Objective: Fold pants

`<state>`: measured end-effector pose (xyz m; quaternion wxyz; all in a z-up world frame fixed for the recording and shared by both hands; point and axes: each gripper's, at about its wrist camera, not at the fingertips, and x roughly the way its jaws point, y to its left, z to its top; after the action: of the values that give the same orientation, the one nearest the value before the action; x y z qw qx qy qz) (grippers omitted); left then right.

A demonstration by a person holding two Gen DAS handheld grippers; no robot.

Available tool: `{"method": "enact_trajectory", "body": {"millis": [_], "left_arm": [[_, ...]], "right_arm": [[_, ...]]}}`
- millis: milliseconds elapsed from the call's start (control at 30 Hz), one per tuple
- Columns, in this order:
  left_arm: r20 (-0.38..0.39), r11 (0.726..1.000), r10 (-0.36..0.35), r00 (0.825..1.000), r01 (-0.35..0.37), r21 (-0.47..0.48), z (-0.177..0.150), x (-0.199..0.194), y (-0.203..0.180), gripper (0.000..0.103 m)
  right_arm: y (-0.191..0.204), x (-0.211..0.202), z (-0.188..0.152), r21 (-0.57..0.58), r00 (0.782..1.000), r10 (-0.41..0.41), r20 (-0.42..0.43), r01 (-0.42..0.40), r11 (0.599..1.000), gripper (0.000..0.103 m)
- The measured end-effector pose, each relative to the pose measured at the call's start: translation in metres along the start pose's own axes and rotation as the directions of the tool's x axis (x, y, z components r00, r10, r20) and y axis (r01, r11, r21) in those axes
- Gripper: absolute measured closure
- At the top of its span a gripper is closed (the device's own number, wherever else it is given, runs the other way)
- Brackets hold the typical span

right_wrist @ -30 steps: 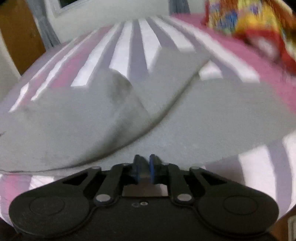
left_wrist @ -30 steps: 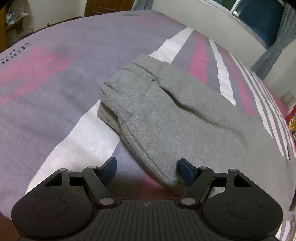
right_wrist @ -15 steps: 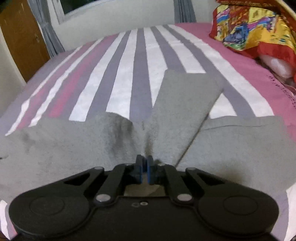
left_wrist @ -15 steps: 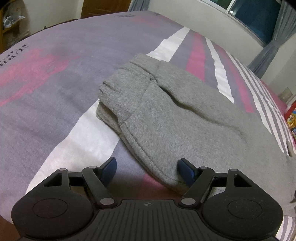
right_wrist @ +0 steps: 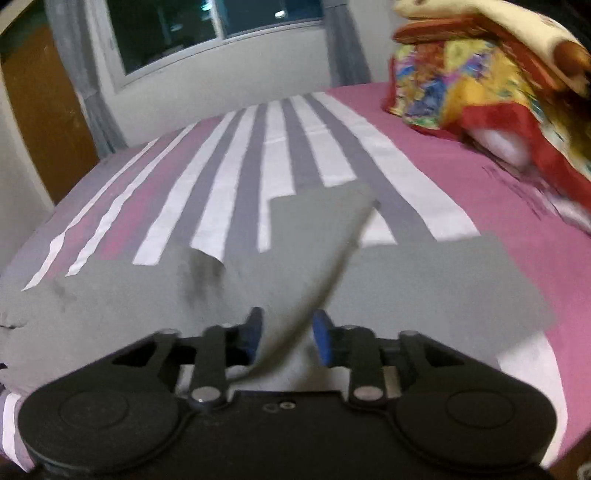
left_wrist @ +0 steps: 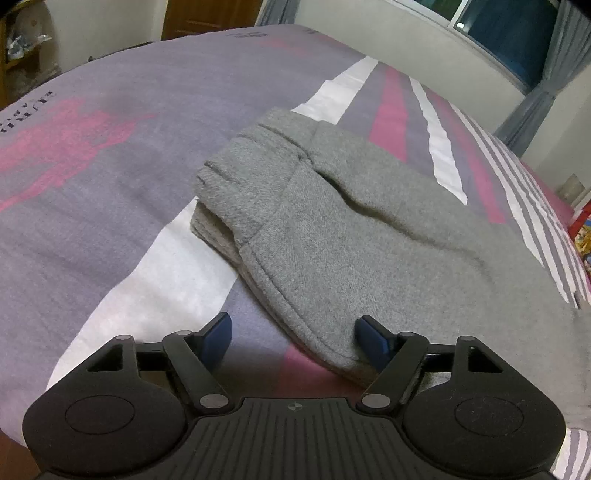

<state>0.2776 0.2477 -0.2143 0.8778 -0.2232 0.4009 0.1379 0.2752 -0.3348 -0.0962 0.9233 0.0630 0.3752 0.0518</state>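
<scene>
Grey sweatpants (left_wrist: pixel 351 236) lie on the striped bed, waistband end toward the far left in the left wrist view. My left gripper (left_wrist: pixel 291 338) is open and empty, its right finger beside the pants' near hem edge. In the right wrist view the pants (right_wrist: pixel 424 280) spread across the bed, and one leg (right_wrist: pixel 314 236) rises in a tilted fold toward me. My right gripper (right_wrist: pixel 288 334) has its jaws apart, with that raised cloth still lying between the blue pads.
The bed cover (left_wrist: pixel 110 147) is purple, pink and white striped. A colourful quilt pile (right_wrist: pixel 480 81) sits at the bed's far right. A window (right_wrist: pixel 207 29) and curtains line the far wall. A wooden door (right_wrist: pixel 40 110) stands at left.
My right gripper has opened from shut on the pant leg, and its view has risen and tilted up. The left gripper has barely moved.
</scene>
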Motion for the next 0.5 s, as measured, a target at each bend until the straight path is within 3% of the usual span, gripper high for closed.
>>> {"method": "enact_trajectory", "body": {"millis": [33, 100, 167, 367, 433, 467, 500], "left_arm": [[0.0, 1.0, 0.0, 1.0, 0.0, 0.001, 0.0, 0.0, 0.0, 0.028], [0.0, 1.0, -0.005, 1.0, 0.005, 0.0, -0.001, -0.001, 0.0, 0.028], [0.0, 1.0, -0.008, 1.0, 0.008, 0.0, -0.001, -0.002, 0.001, 0.028], [0.011, 1.0, -0.003, 1.0, 0.003, 0.008, -0.004, -0.002, 0.0, 0.028], [0.014, 1.0, 0.0, 1.0, 0.0, 0.012, -0.005, -0.002, -0.002, 0.028], [0.013, 1.0, 0.0, 1.0, 0.0, 0.014, -0.005, -0.003, -0.002, 0.028], [0.012, 1.0, -0.001, 1.0, 0.001, 0.015, -0.005, -0.003, -0.002, 0.028]], "right_arm": [[0.005, 0.012, 0.004, -0.026, 1.0, -0.009, -0.024, 0.009, 1.0, 0.06], [0.011, 0.034, 0.009, -0.063, 0.996, -0.043, -0.075, 0.038, 0.997, 0.072], [0.004, 0.041, 0.006, -0.057, 0.993, -0.059, -0.1, 0.054, 0.997, 0.098], [-0.018, 0.006, -0.029, 0.034, 0.998, -0.036, -0.059, 0.038, 0.999, 0.099], [-0.027, 0.024, -0.044, 0.022, 0.987, -0.076, -0.14, 0.08, 0.997, 0.094], [-0.032, 0.028, -0.046, 0.014, 0.987, -0.068, -0.149, 0.07, 0.997, 0.093], [-0.031, 0.023, -0.043, 0.013, 0.99, -0.074, -0.122, 0.076, 0.997, 0.084]]}}
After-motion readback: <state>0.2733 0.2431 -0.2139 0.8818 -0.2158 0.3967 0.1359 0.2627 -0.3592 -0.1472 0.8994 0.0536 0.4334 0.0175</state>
